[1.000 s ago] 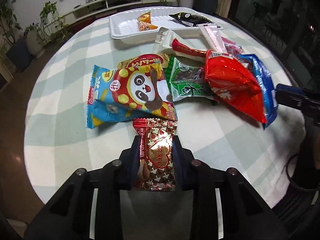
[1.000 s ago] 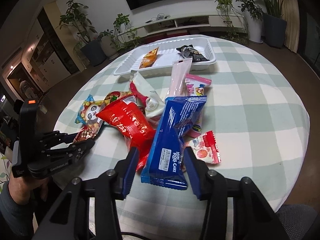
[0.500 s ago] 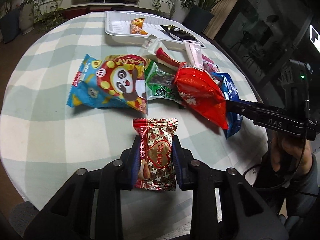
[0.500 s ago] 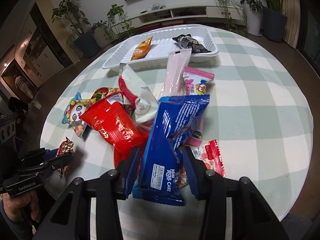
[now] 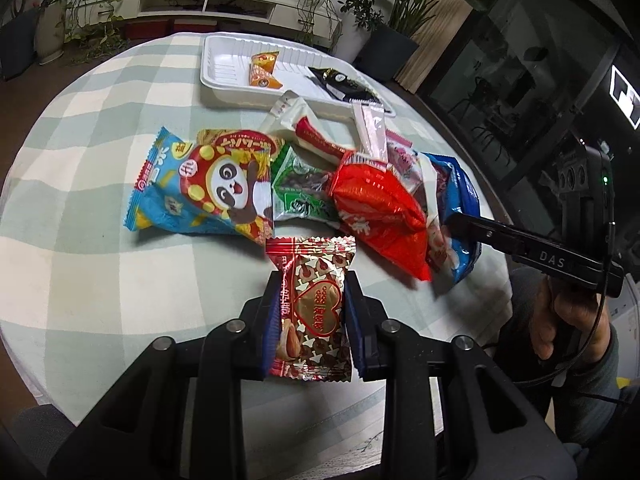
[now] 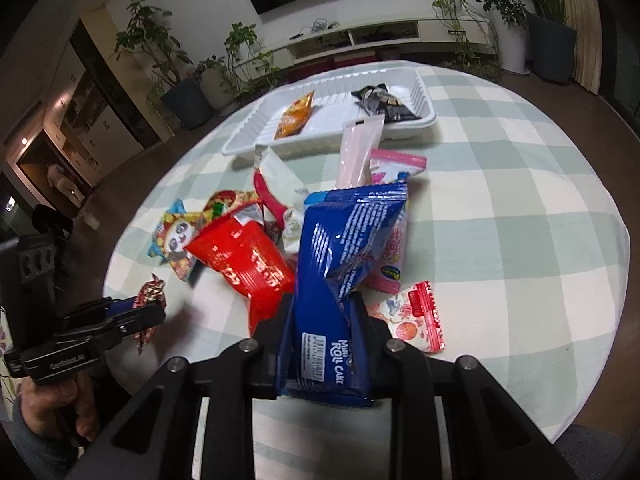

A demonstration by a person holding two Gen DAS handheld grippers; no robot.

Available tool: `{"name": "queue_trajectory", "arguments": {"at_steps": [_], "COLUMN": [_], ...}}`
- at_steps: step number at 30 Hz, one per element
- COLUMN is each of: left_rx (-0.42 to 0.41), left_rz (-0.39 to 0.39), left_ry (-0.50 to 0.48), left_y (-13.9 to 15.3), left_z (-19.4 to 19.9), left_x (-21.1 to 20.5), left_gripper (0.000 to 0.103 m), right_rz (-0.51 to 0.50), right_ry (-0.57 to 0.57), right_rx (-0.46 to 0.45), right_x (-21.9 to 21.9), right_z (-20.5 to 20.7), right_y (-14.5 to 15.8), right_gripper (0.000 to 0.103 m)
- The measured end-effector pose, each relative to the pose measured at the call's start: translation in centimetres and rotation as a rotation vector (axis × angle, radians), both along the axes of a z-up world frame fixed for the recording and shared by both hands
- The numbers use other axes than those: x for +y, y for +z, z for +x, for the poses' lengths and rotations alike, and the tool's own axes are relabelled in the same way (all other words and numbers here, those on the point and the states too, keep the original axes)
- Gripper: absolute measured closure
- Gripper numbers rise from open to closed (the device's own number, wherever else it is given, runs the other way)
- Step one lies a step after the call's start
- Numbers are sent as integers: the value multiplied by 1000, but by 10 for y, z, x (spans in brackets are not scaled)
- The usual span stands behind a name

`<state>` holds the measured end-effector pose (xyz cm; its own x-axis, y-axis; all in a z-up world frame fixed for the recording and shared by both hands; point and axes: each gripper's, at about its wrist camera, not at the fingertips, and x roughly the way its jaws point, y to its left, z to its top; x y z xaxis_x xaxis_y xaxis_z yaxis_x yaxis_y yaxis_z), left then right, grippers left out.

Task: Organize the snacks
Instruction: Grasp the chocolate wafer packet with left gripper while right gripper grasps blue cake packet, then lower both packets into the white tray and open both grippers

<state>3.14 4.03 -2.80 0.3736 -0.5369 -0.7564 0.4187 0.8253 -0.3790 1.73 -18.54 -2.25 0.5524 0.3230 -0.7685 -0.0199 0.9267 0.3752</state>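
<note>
Left gripper, at 6 o'clock in its own view: both pads clamped on a red-and-gold chocolate packet, which stands lengthwise between the fingers above the checked tablecloth.

At 10 o'clock from that packet lies a panda snack bag, blue and red, flat on the cloth. Just beside it toward 3 o'clock is a green packet, partly under a red foil bag.

White tray at 12 o'clock, far side of the table: an orange packet and a black packet lie inside it, well apart.

Right gripper: jaws closing, with the blue roll cake pack between them, its wrapper creased at the pads and its far end tilted up over the pile. At 3 o'clock from it, a small pink-and-red candy packet lies on the cloth.
</note>
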Motion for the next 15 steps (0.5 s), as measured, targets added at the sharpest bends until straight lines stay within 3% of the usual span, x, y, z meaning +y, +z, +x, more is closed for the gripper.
{"name": "queue_trajectory", "arguments": {"at_steps": [2,9,15], "left_rx": [-5,-82,-116], "left_rz": [-25,-43,-16], "left_ry": [1,11,27], "left_y": [7,51,89], "left_z": [4,48,137], "left_x": [2,8,3], "left_gripper": [77,77,77], "right_rz": [57,102,97], "right_ry": [4,-42,-55], "right_rx": [-21,-69,-107], "right_x": [-5,-42,-65], "right_z": [-1,27,92], "right_y": [9,38,70], "right_gripper": [75,75,75]}}
